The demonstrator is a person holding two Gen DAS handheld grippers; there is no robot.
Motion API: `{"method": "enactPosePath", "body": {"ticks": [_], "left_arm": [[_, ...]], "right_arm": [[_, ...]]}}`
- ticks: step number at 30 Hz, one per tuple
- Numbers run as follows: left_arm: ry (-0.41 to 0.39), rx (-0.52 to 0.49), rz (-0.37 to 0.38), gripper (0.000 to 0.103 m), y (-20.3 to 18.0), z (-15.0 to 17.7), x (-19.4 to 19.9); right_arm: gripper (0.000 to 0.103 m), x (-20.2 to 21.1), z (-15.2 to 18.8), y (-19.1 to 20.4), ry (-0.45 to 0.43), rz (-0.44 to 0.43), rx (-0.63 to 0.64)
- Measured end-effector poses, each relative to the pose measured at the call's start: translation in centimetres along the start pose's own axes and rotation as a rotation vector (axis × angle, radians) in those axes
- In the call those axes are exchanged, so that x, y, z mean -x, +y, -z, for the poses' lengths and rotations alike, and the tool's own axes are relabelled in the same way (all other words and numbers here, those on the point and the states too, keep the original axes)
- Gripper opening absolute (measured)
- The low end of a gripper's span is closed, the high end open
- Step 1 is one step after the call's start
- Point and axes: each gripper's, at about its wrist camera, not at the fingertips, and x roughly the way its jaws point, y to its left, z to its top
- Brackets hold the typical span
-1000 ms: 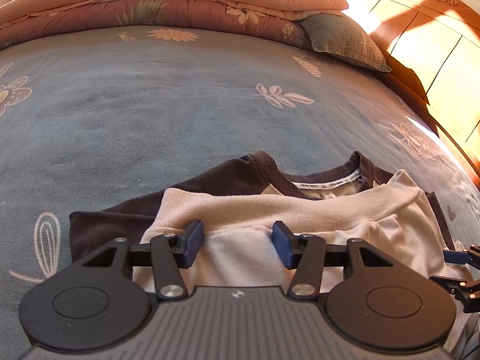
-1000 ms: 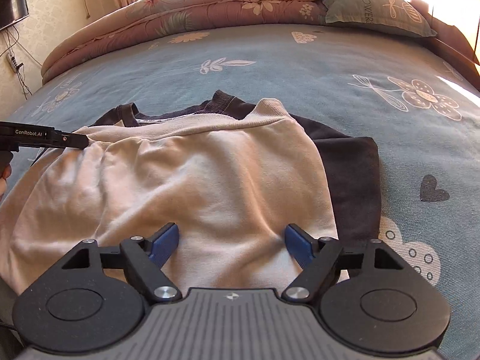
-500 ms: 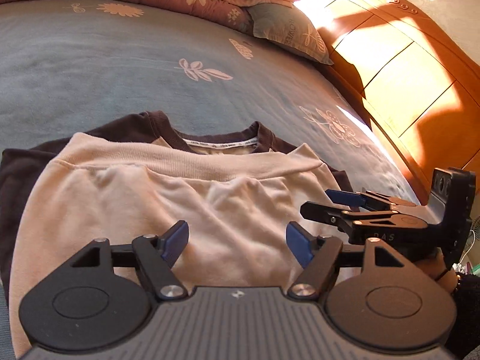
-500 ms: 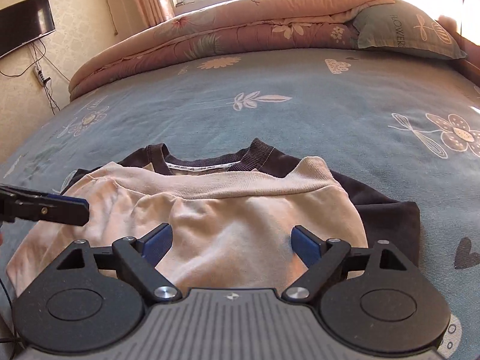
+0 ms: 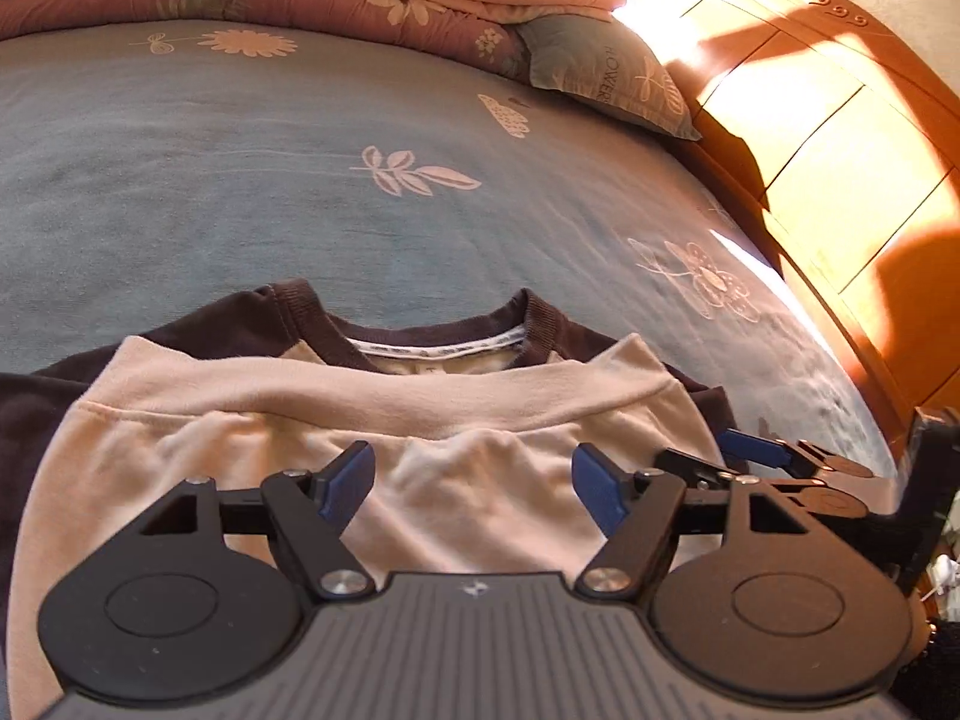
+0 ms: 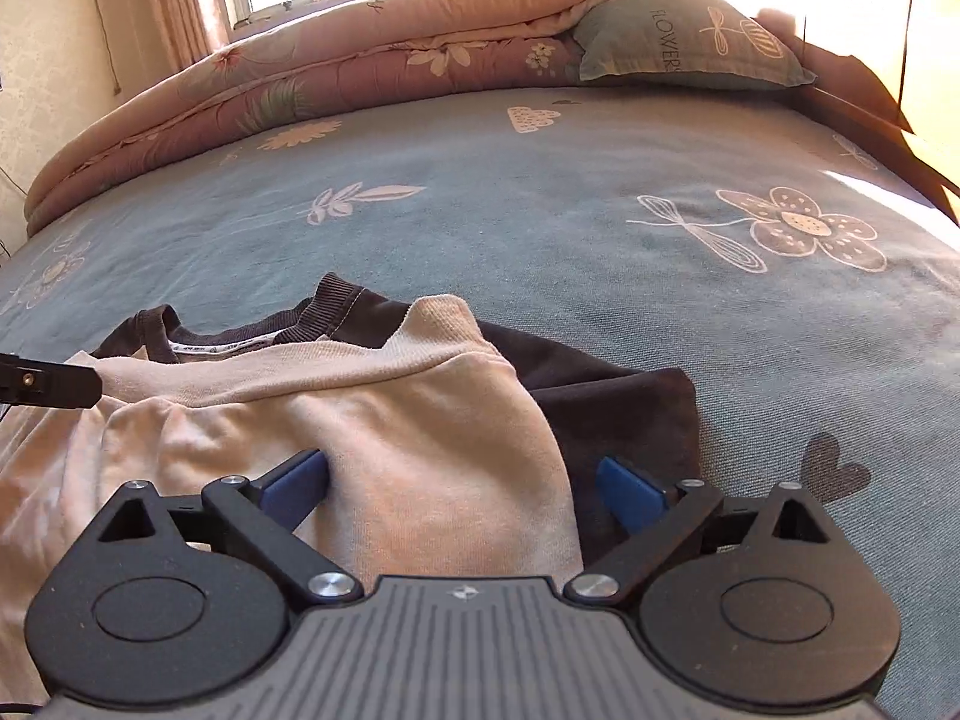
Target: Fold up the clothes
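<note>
A: The cream cotton-knit sweatshirt with dark brown sleeves and ribbed collar (image 5: pixel 384 414) lies at the near edge of the bed, on the blue-grey sheet printed with pale flowers (image 5: pixel 252 192). In the left wrist view its cream hem band is doubled up towards the collar, so one fold already shows. The left tool (image 5: pixel 471 489) stands wide open above the cream panel, holding nothing.

B: And the other one?

A: The right tool (image 5: pixel 774 462) shows at the right edge of that view, just off the garment's right side, with blue pads. Whether it is open I cannot tell from there.

B: How would it handle?

A: I judge it soft, light and limp. It would sag and wrinkle when lifted, so the stitched hem band or the side edges are the firmest places to pinch.

B: The right wrist view?

A: There the right tool (image 6: pixel 462 486) is spread wide and empty, over the cream corner where the brown sleeve (image 6: pixel 624 408) pokes out on the right. A tip of the left tool (image 6: pixel 54 384) rests near the collar at the left.

B: Room to move?

A: Plenty of bare sheet lies beyond the collar. The rolled pink floral quilt (image 6: pixel 336 78) and grey-green pillow (image 6: pixel 690 42) sit well apart at the far side, with the wooden headboard (image 5: pixel 840 138) on the right.
</note>
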Motion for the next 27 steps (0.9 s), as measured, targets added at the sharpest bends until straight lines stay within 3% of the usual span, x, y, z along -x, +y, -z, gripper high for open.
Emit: {"method": "enactPosePath", "body": {"ticks": [2, 6, 10, 14, 16, 19, 21, 27], "left_arm": [[0.009, 0.019, 0.001, 0.077, -0.6, 0.6, -0.1], [0.028, 0.056, 0.003, 0.079, -1.7, 1.8, -0.2], [0.026, 0.107, 0.012, 0.073, -2.0, 2.2, 0.4], [-0.004, 0.178, 0.032, 0.076, -1.1, 1.4, 2.0], [-0.015, 0.138, -0.014, 0.076, -1.8, 1.5, 3.4], [-0.037, 0.094, -0.064, 0.077, -2.5, 1.8, 5.6], [-0.025, 0.103, -0.067, 0.078, -2.0, 2.8, 6.4], [0.026, 0.142, -0.068, 0.080, -0.1, 6.0, 8.1]], "right_arm": [[0.100, 0.4, -0.1, 0.0, 0.002, -0.016, 0.018], [0.101, 1.8, 0.1, 0.9, -0.006, -0.132, 0.095], [0.102, 3.0, 0.6, 0.9, 0.004, -0.271, 0.130], [0.103, 3.8, 1.2, 0.0, 0.018, -0.369, 0.095], [0.103, 3.6, 1.4, -0.2, 0.050, -0.399, 0.063], [0.103, 2.1, 1.7, -0.4, 0.131, -0.273, 0.017], [0.103, 2.1, 1.8, -1.2, 0.126, -0.238, -0.022], [0.103, 6.6, 3.1, -1.7, 0.025, -0.341, -0.169]]}}
